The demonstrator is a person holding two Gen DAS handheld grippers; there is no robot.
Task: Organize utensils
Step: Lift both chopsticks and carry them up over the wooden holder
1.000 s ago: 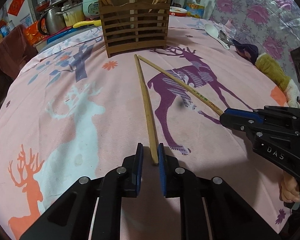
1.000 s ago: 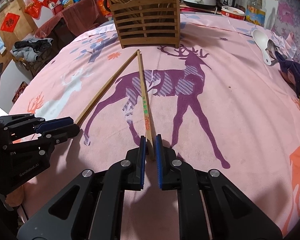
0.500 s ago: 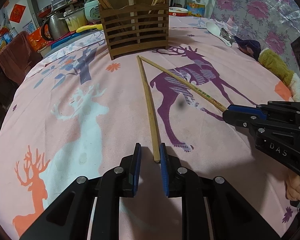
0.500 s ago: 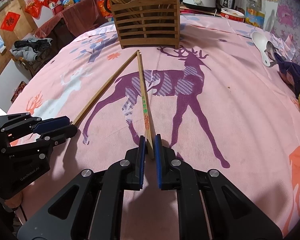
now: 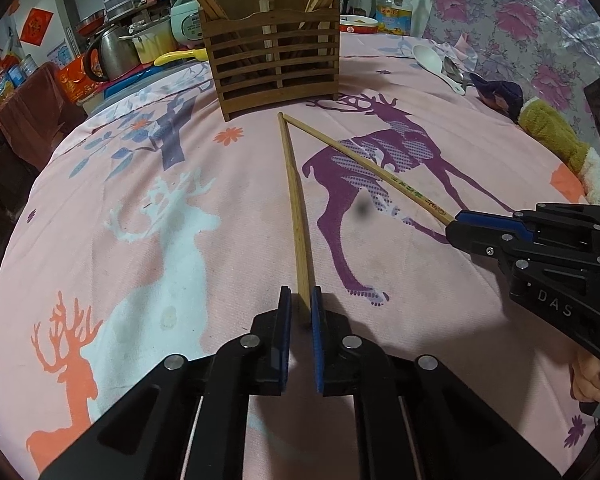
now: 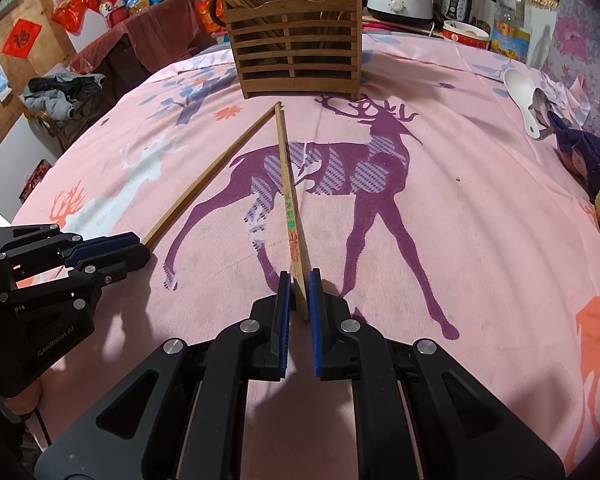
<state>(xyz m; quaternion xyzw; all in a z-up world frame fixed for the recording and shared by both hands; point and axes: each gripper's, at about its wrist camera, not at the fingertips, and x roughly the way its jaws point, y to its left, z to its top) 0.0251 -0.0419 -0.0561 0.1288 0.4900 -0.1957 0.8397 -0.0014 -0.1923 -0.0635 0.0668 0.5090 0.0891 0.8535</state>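
Two wooden chopsticks lie in a V on the pink deer-print cloth, far tips meeting in front of the slatted wooden holder, which has several chopsticks standing in it. My left gripper is closing tight on the near end of the plain chopstick. My right gripper is shut on the near end of the printed chopstick. Both chopsticks still rest on the cloth.
A white spoon and a metal spoon lie at the far right beside a dark cloth and a yellow-brown plush thing. An oil bottle, cookers and a kettle crowd the back edge. A hand holds the right gripper.
The left jaws opened slightly around the plain chopstick's end, then narrowed onto it. The right gripper stayed shut on its chopstick. Neither hand nor chopstick moved.
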